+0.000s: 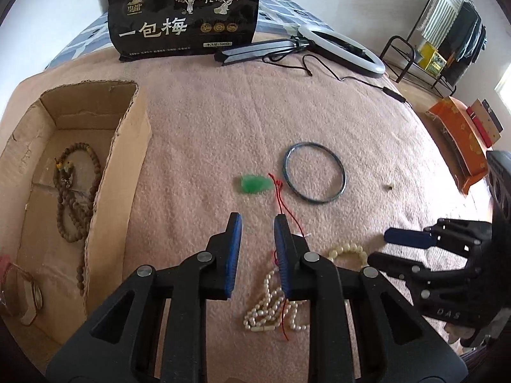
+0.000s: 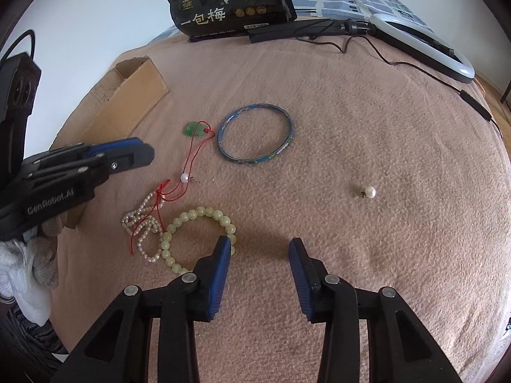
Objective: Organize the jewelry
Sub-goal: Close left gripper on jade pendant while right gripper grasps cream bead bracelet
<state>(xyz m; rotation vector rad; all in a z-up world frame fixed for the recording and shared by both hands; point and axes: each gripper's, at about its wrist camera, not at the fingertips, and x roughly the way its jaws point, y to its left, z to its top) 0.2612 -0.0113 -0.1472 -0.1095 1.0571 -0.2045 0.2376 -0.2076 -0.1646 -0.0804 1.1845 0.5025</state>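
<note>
On the pink blanket lie a green jade pendant (image 1: 255,185) on a red cord, a blue bangle (image 1: 286,167), a white pearl strand (image 1: 265,309) and a pale green bead bracelet (image 2: 204,212). My left gripper (image 1: 258,223) hangs open just short of the pendant, and the red cord runs past its right finger. Open as well, my right gripper (image 2: 260,245) has bare blanket between its jaws, its left finger at the bracelet's right side. One pearl earring (image 2: 369,191) lies apart to the right and another pearl (image 2: 184,177) sits by the cord. The cardboard box (image 1: 124,146) holds a brown bead necklace (image 1: 73,198).
A black snack bag (image 1: 183,16) stands at the back, with a ring light (image 1: 341,48) and its cable beside it. An orange box (image 1: 460,134) sits off the bed's right edge. A pair of glasses (image 1: 25,293) lies in the box's near corner.
</note>
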